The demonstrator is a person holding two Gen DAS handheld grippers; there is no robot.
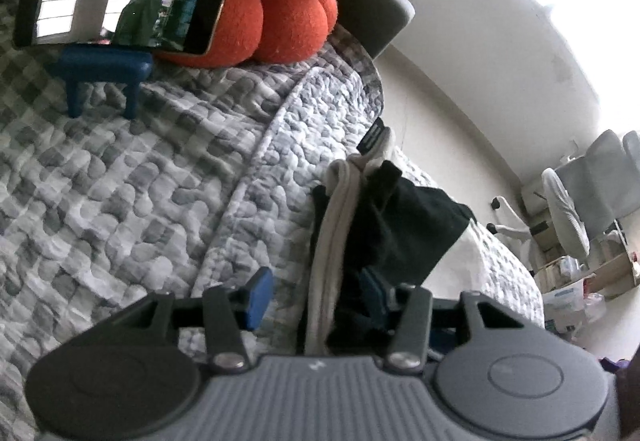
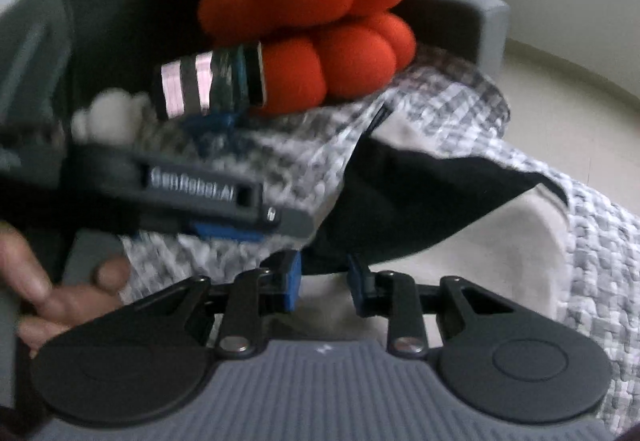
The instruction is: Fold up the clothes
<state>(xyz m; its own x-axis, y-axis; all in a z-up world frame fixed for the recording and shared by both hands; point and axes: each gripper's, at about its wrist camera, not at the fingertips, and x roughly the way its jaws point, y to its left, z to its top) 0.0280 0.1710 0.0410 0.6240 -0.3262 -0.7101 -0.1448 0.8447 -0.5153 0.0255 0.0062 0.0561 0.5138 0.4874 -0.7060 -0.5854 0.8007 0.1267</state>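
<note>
A black garment (image 1: 400, 225) with a cream waistband (image 1: 332, 241) lies bunched on the quilted bed. It runs up between the fingers of my left gripper (image 1: 316, 293). It lies against the right pad (image 1: 370, 291), while quilt shows between it and the left pad (image 1: 260, 293), so the jaws stand open. In the right wrist view the left gripper (image 2: 308, 223) is seen side-on, and the black garment (image 2: 420, 201) stretches away from its tip. My right gripper (image 2: 326, 281) is open, with the black edge just at its fingertips and cream cloth (image 2: 460, 281) below.
An orange plush cushion (image 1: 292, 21) and a phone (image 1: 124, 1) on a blue stand (image 1: 104, 69) sit at the head of the grey-checked quilt (image 1: 120, 181). A person's hand (image 2: 60, 293) holds the left gripper. An office chair (image 1: 568, 209) and boxes stand beyond the bed.
</note>
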